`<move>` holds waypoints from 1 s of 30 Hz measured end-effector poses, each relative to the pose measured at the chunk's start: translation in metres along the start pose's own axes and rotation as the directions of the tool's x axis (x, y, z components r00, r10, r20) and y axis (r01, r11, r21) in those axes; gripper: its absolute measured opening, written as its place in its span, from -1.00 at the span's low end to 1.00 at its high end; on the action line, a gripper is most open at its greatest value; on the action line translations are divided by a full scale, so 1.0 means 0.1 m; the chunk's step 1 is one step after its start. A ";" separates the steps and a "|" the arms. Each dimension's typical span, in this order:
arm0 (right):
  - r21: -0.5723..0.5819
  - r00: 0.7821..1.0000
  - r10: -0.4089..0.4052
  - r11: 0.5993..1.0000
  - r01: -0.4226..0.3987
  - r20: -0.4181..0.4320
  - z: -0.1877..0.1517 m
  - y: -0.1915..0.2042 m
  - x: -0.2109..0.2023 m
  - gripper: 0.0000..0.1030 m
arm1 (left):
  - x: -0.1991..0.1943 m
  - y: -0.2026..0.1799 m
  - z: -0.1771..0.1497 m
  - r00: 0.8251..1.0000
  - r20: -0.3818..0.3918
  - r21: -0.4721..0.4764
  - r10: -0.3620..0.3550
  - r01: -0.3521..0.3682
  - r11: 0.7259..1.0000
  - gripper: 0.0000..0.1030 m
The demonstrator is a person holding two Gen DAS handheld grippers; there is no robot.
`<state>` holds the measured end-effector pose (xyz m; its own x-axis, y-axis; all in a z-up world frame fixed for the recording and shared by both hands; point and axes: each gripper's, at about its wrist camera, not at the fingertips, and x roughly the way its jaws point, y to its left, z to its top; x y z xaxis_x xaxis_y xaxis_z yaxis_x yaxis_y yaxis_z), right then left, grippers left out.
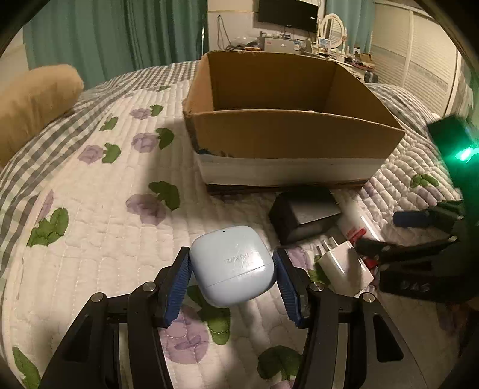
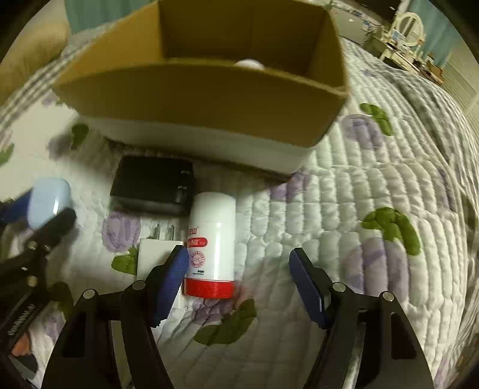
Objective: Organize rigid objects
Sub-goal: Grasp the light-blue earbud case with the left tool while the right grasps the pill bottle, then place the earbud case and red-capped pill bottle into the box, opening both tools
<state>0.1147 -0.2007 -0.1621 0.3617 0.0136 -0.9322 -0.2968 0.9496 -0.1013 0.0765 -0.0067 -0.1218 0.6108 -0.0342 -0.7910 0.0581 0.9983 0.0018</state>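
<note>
My left gripper [image 1: 232, 269] is shut on a pale blue earbud case [image 1: 232, 266], held over the quilt in front of the cardboard box [image 1: 287, 131]; the case also shows at the left of the right wrist view [image 2: 49, 199]. My right gripper [image 2: 239, 269] is open, its fingers on either side of a white bottle with a red cap [image 2: 211, 239] lying on the quilt. A white charger plug [image 1: 344, 266] [image 2: 155, 254] and a black box [image 1: 305, 215] [image 2: 152, 185] lie beside the bottle. A white round thing [image 2: 248, 64] lies inside the cardboard box [image 2: 209, 95].
All lies on a bed with a floral quilt [image 1: 104, 239]. A tan pillow [image 1: 33, 101] is at the far left. The right gripper's body [image 1: 419, 254] shows at the right of the left wrist view. A desk with a monitor [image 1: 287, 13] stands behind.
</note>
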 end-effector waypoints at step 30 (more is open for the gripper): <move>-0.065 0.972 0.129 0.991 -0.119 0.196 -0.08 0.12 -0.83 -0.32 | -0.28 0.03 0.20 0.999 0.022 -0.004 -0.047 0.048 0.999 0.09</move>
<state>0.0743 -0.1931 -0.0889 0.4865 0.1976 -0.8511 -0.3945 0.9188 -0.0122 0.0752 -0.0037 -0.0870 0.6249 -0.0826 -0.7763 0.0842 0.9957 -0.0382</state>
